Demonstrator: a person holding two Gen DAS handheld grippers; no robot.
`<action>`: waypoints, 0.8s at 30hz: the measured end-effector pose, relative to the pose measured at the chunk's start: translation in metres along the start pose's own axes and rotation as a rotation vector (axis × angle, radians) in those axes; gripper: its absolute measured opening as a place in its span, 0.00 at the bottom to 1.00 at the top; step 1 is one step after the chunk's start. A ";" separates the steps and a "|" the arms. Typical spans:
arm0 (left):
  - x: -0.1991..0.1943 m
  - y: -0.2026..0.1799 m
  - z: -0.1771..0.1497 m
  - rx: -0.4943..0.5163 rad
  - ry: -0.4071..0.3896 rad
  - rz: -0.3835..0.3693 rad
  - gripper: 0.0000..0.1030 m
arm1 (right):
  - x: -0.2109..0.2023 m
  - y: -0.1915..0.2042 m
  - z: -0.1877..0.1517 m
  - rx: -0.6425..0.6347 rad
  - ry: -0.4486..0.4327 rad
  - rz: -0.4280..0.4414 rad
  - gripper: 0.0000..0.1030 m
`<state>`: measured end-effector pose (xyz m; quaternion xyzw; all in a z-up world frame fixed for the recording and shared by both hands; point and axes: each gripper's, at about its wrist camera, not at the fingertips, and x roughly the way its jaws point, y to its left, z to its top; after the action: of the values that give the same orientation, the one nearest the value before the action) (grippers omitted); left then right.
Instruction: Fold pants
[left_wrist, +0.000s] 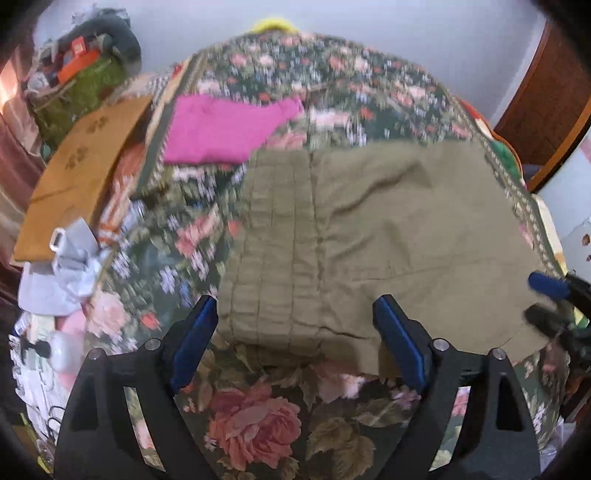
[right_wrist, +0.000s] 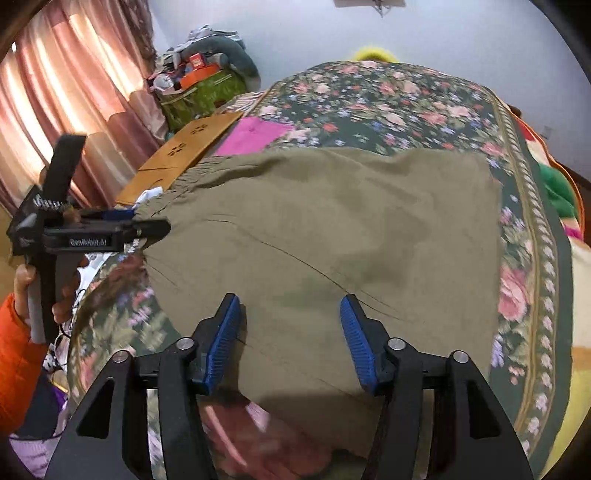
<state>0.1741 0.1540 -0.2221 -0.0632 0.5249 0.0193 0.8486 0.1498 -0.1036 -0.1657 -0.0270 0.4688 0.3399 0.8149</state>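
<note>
Where folded, olive pants (right_wrist: 325, 236) lie creased.

You have the olive-khaki pants (left_wrist: 388, 229) lying folded and mostly flat on the floral bedspread (left_wrist: 258, 413), with soft creases across the cloth. Their gathered, stitched waistband sits at the left end in the left wrist view, near a pink garment (left_wrist: 221, 129).

Matt olive cloth pants (right_wrist: 325, 236); woven floral bedspread (right_wrist: 388, 99); ribbed blue pads (right_wrist: 221, 339).
</note>
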 end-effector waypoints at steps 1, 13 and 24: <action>0.002 0.001 -0.003 -0.005 0.002 -0.005 0.87 | -0.003 -0.005 -0.003 0.011 -0.001 -0.005 0.57; -0.006 0.006 -0.020 0.032 -0.040 0.051 0.93 | -0.039 -0.058 -0.045 0.127 -0.003 -0.043 0.57; -0.017 0.012 -0.035 0.077 -0.031 0.140 0.93 | -0.056 -0.077 -0.062 0.117 0.017 -0.152 0.57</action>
<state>0.1347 0.1618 -0.2236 0.0066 0.5152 0.0592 0.8550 0.1300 -0.2147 -0.1781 -0.0177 0.4914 0.2489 0.8344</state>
